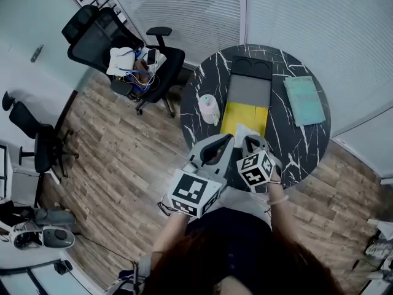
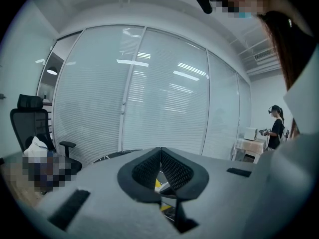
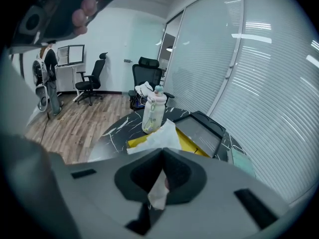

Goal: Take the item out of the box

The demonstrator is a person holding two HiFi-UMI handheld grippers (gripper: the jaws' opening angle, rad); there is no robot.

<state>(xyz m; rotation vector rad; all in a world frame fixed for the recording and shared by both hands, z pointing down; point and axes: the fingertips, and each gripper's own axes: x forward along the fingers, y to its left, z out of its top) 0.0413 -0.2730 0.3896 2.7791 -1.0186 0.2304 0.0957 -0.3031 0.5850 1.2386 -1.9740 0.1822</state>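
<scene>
Pinching a white paper (image 3: 159,192) tight in my right hand-held gripper (image 3: 162,156), by the yellow box (image 1: 242,112) on the worktop (image 1: 288,141); my left hand-held gripper (image 2: 160,153) is closed, empty.

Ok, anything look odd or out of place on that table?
Only the white sheet: it lies crumpled over the yellow box, one end pinched in the right gripper. The bottle stands upright.

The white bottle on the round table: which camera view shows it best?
The right gripper view: the white bottle stands upright in side profile, lid and body clear, beside the yellow box. The head view shows it only from above, small. The left gripper view does not show it.
</scene>
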